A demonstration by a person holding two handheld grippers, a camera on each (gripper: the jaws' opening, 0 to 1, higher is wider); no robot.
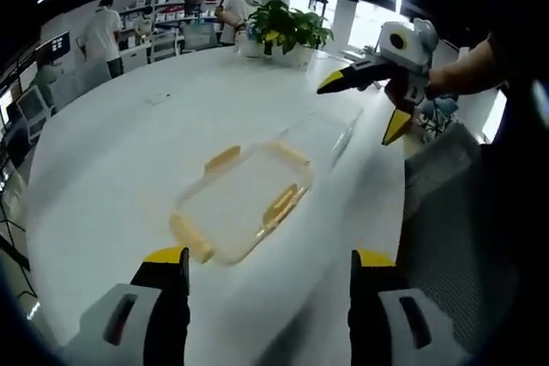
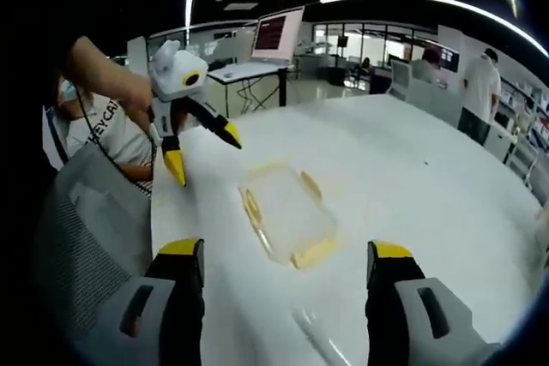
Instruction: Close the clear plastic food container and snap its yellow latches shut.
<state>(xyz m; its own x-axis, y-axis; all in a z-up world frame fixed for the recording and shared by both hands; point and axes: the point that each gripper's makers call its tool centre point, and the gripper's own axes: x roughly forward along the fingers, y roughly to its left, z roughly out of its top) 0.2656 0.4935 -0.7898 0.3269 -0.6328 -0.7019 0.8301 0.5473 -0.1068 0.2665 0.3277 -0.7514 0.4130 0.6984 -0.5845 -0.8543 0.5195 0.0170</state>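
Clear plastic container (image 1: 244,203) sits on the white table (image 1: 111,169), w/ yellow latches (image 1: 281,205) along its sides; in left gripper view it lies just ahead of the left gripper (image 1: 268,276), centred between the jaws but apart from them. Left gripper's jaws are spread wide, nothing btwn them, yellow tips at the bottom of the view. A clear lid (image 1: 330,133) lies flat on the table just beyond the container, hard to make out against the white top. Right gripper (image 1: 373,100) hangs in the air above the table's far-right side, held by a hand (image 1: 412,83), jaws splayed apart and empty, well clear of the container. In right gripper view the container (image 2: 287,212) is near the middle of the table (image 2: 412,169), ahead of the right gripper (image 2: 287,276), whose jaws stand wide apart w/ nothing held. The left gripper (image 2: 206,152) comes in from the left, up off the table, jaws released, held by a hand (image 2: 137,96). Potted plants (image 1: 287,27) stand at the table's far edge; people (image 1: 103,36) stand by desks in the bkgd. A monitor (image 2: 276,32) glows behind the table.
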